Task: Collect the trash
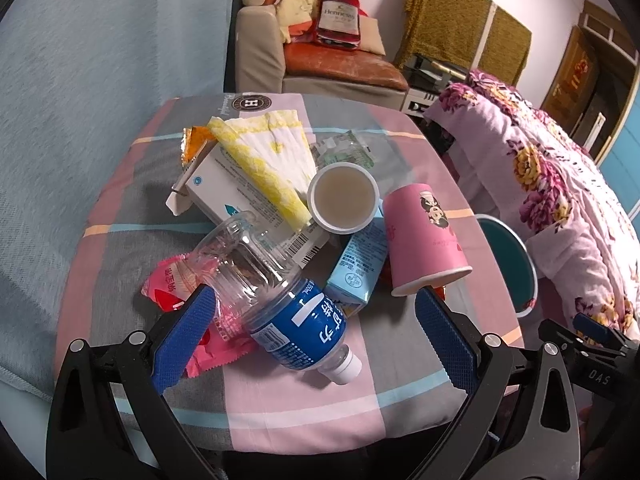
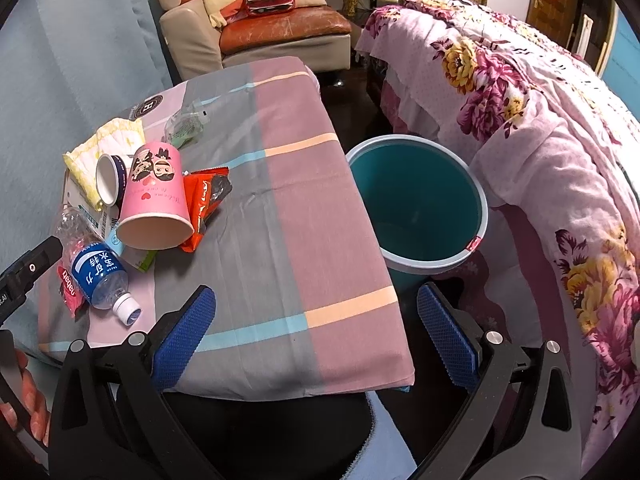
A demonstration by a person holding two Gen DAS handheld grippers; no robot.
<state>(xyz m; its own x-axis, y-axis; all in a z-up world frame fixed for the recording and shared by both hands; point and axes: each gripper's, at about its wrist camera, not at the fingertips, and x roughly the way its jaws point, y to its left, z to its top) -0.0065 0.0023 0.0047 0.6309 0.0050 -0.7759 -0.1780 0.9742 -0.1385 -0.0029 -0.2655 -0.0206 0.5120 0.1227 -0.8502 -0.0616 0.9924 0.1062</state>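
The left gripper [image 1: 316,332] hangs with its jaws spread wide and nothing between the blue pads, poised just above a clear plastic water bottle [image 1: 276,292] that lies on its side, white cap toward the gripper, blue label up. Under the bottle's left side lies a pink snack wrapper [image 1: 176,292]. Just beyond the bottle sit a light blue carton [image 1: 356,272] and a white medicine box [image 1: 240,196] with a barcode, a yellow-and-white tissue [image 1: 268,152] draped over it. Beside these a small white cup [image 1: 343,197] shows its open mouth, touching a pink paper cup [image 1: 424,236] tipped on its side. An orange foil wrapper [image 1: 194,144] peeks out at the far left of the heap.

The right gripper [image 2: 316,334] is likewise released and empty-jawed, held over the near edge of the table, whose striped pink and grey cloth [image 2: 280,220] is bare here. The whole pile sits well off to its left. To its right, just beside the table edge and against the floral bedspread [image 2: 540,120], stands a teal bin [image 2: 476,236] on the floor.
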